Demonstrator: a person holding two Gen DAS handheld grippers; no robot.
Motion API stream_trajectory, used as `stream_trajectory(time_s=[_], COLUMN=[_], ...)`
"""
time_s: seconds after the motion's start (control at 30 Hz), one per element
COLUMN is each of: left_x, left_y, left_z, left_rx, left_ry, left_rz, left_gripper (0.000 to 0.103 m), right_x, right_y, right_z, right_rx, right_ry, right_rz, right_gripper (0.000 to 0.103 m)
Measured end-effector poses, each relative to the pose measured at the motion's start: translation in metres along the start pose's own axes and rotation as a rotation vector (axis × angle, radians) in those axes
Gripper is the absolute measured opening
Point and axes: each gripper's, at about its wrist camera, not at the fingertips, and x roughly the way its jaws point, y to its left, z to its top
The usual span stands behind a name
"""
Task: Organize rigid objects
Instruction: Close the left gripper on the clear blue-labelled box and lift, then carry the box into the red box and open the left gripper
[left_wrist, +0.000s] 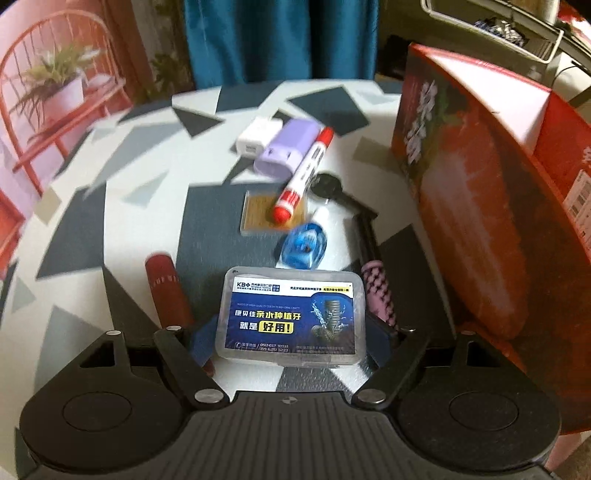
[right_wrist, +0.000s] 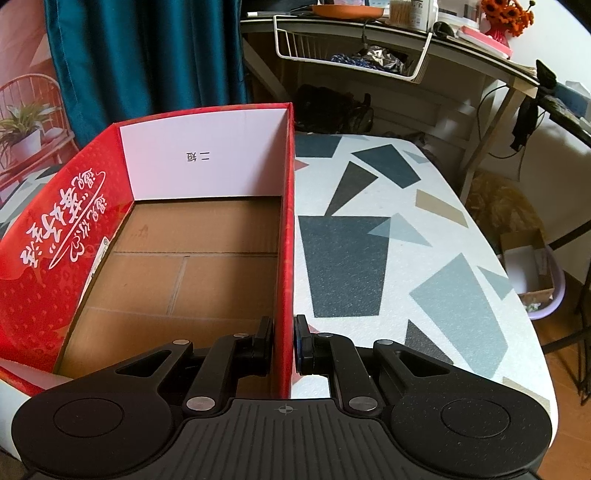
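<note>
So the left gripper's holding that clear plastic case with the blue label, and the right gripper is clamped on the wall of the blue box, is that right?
One detail is off: the box is red, not blue, as the right wrist view shows. The rest holds: the right gripper is clamped on its wall, and the left gripper holds the clear plastic case with the blue label.

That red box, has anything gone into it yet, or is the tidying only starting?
Only starting. The red box shows a bare cardboard floor, with the right gripper clamped on its side wall. In hand: the left gripper holds the clear plastic case. Left on the table: red marker, purple case, white adapter, blue dispenser and others.
</note>
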Motion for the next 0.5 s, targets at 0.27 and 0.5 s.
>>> stream_trajectory(time_s=[0.27, 0.5], left_x=[-0.037, -0.076], left_y=[-0.016, -0.049], left_z=[0.026, 0.058], left_rx=[0.065, 0.189], left_ry=[-0.145, -0.315], left_rz=[-0.002, -0.07], left_gripper=[0.082, 0.082], right_x=[0.0, -0.001], right_y=[0.0, 0.0], right_z=[-0.001, 0.0], right_rx=[-0.002, -0.001], right_ry=[-0.001, -0.002], right_rz=[0.007, 0.009], right_gripper=[0.011, 0.011])
